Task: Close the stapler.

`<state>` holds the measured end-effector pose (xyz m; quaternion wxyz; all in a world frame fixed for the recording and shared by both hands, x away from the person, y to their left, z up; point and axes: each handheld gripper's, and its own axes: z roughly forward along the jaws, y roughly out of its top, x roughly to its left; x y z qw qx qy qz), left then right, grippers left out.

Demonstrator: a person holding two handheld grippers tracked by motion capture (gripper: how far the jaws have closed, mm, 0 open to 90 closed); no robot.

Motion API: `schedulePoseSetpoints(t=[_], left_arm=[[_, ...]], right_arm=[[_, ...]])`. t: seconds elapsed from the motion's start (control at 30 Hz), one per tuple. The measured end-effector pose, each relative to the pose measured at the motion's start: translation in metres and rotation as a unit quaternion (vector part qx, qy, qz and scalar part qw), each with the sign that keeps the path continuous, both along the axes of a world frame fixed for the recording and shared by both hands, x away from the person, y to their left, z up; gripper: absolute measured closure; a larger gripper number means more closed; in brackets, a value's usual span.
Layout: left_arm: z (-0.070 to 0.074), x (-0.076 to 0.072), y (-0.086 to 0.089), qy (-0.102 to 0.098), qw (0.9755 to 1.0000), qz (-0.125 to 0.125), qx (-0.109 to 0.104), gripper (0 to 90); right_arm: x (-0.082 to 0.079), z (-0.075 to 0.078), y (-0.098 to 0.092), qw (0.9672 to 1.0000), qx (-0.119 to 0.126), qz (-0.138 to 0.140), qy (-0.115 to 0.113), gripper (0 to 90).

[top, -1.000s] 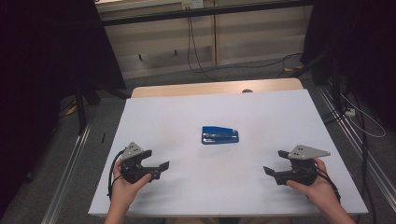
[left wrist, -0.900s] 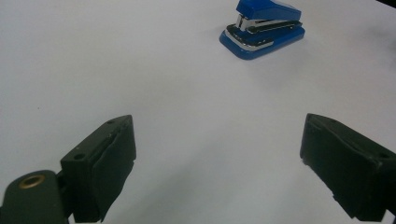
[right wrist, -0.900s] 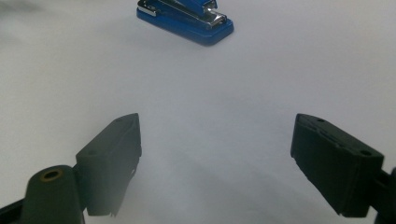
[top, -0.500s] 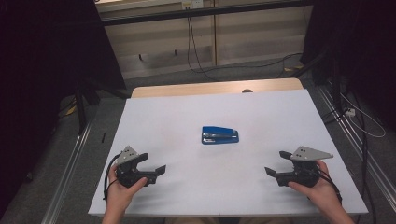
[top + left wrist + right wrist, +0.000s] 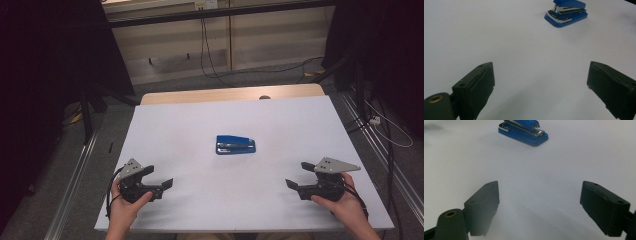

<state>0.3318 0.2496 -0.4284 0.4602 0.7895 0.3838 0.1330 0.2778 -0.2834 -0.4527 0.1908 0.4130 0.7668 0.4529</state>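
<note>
A blue stapler (image 5: 235,144) lies flat in the middle of the white table (image 5: 210,125). It lies at the top of the left gripper view (image 5: 565,11) and of the right gripper view (image 5: 523,131). My left gripper (image 5: 159,177) rests near the front left edge, held in a hand, jaws wide apart and empty; its fingers (image 5: 476,87) frame bare table. My right gripper (image 5: 299,176) sits near the front right, also open and empty, with its fingers (image 5: 604,206) spread. Both point inward toward the stapler and are well short of it.
A strip of bare wood (image 5: 230,94) runs along the table's far edge. Metal rails (image 5: 75,170) flank both sides. Cables (image 5: 220,70) trail on the floor beyond, and dark curtains hang at left and right.
My left gripper has drawn back toward the front left edge. The right gripper has shifted only slightly. The stapler has not moved.
</note>
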Motion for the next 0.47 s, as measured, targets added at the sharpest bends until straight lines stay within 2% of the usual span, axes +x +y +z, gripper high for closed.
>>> schedulePoseSetpoints(t=[0.13, 0.47], left_arm=[[0.0002, -0.0002, 0.0021, -0.001, 1.0, 0.002, -0.002, 7.5], [-0.0003, 0.0012, 0.0024, -0.003, 1.0, 0.002, -0.005, 7.5]], right_arm=[[-0.0013, -0.0008, 0.0021, 1.0, -0.006, 0.007, -0.001, 16.0], [-0.0015, -0.0008, 0.0017, 0.9999, -0.005, 0.01, -0.002, 15.8]])
